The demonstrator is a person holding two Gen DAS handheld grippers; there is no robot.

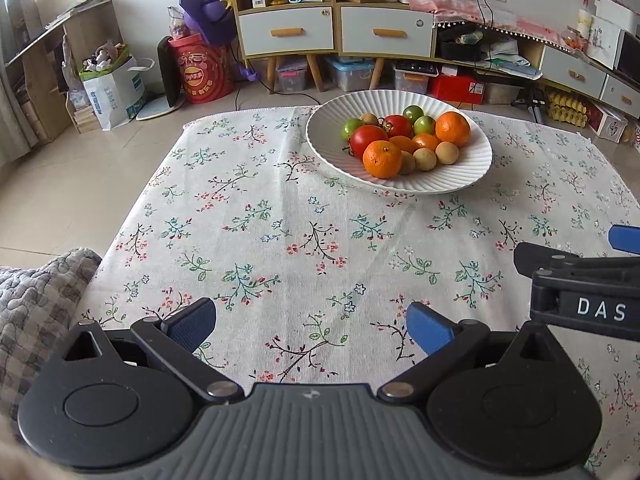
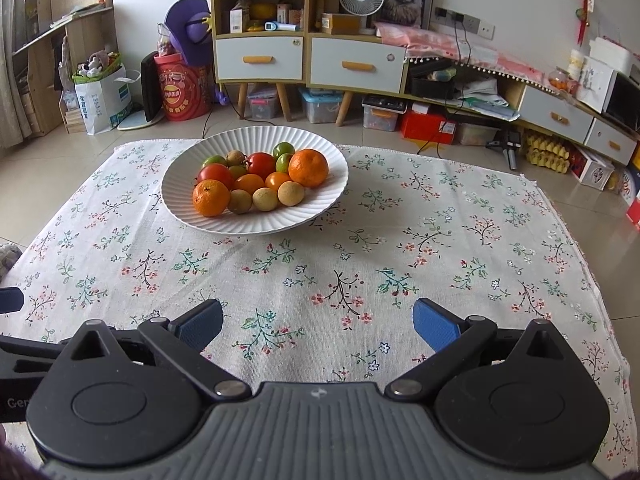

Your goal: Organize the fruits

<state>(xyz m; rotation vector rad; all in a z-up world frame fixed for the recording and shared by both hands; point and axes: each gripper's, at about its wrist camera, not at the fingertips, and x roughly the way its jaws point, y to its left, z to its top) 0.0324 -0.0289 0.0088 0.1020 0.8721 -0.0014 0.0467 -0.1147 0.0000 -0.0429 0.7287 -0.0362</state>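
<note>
A white ribbed bowl (image 1: 472, 168) (image 2: 320, 200) stands on the far half of a floral tablecloth (image 1: 280, 240) (image 2: 360, 272). It holds several fruits: oranges (image 1: 382, 159) (image 2: 308, 167), red tomatoes (image 1: 367, 137) (image 2: 216, 174), green fruits (image 1: 412, 112) (image 2: 283, 149) and small tan round fruits (image 1: 446, 152) (image 2: 291, 193). My left gripper (image 1: 310, 322) is open over the near cloth, empty, well short of the bowl. My right gripper (image 2: 318, 324) is open and empty too, the bowl ahead to its left. The right gripper's body (image 1: 580, 292) shows at the left view's right edge.
A grey quilted cushion (image 1: 40, 292) lies at the table's near left corner. Beyond the table are a tiled floor (image 1: 80, 184), wooden cabinets with drawers (image 1: 336, 28) (image 2: 308, 60), storage boxes, a red drum (image 1: 202, 68) and a paper bag (image 1: 114, 88).
</note>
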